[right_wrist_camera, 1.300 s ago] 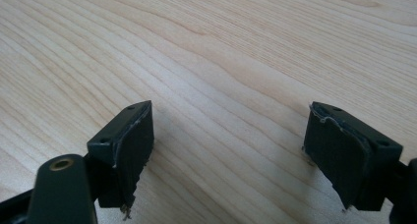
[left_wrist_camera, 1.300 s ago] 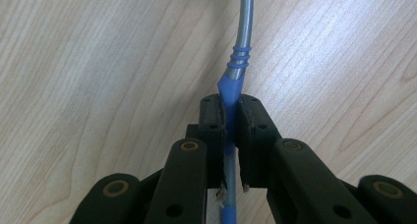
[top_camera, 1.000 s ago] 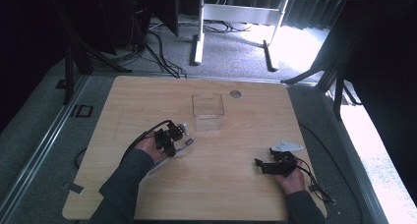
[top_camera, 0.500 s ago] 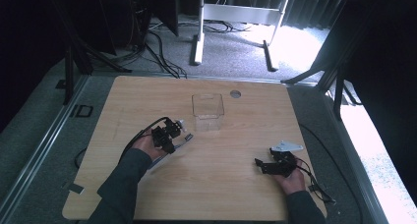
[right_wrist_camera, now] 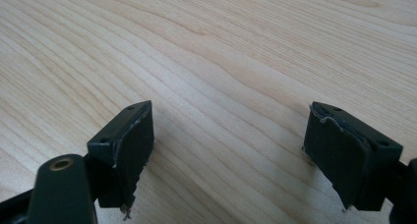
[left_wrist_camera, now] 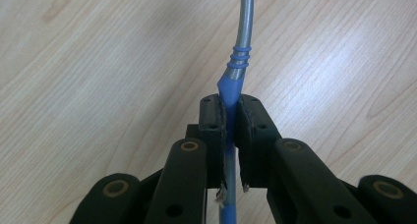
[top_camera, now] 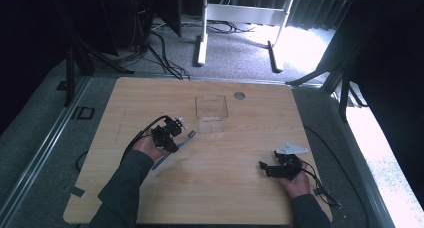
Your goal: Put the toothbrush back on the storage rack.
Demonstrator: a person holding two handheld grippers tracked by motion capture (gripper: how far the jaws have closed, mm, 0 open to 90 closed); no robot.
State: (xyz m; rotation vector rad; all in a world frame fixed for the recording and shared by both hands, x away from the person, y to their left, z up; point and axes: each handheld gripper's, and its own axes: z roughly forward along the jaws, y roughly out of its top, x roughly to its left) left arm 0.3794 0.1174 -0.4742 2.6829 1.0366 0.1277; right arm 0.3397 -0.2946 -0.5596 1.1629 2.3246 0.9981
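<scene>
While the right claw (right_wrist_camera: 228, 153) gapes, the left claw (left_wrist_camera: 229, 121) pinches a blue-handled utensil (left_wrist_camera: 235, 76) over the wooden table (top_camera: 150, 95).

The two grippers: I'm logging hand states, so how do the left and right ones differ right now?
The left gripper has its jaws shut on a blue-handled utensil; the right gripper has its jaws wide apart, holding nothing. In the high view the left gripper sits near the clear container, while the right gripper is near the table's right edge. Both have black jaws.
</scene>
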